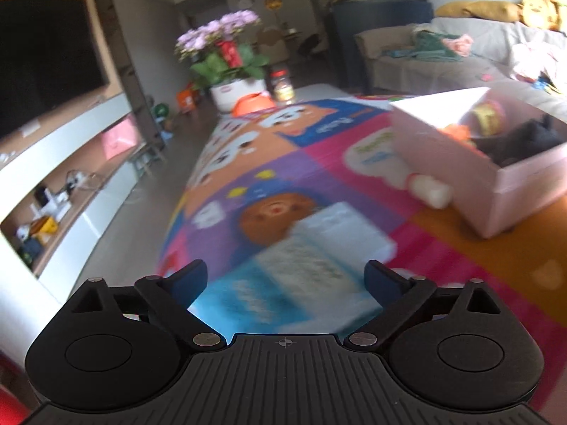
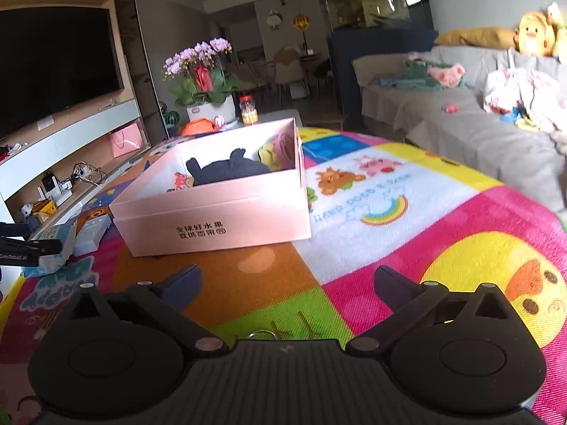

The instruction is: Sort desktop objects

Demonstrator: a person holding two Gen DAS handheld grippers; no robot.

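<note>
Both claws are held wide apart and empty over the colourful play-mat-covered counter (image 2: pixel 389 191).

The left claw (image 1: pixel 287 276) is seen above a blurred blue-and-white packet (image 1: pixel 301 269), which lies flat on the mat between the spread fingers without being touched. A white bottle (image 1: pixel 430 191) lies on its side against the pink box (image 2: pixel 212 219). The right claw (image 2: pixel 287 283) is pointed at the box, which holds a black plush toy (image 2: pixel 226 170) and stands well apart from it.
</note>
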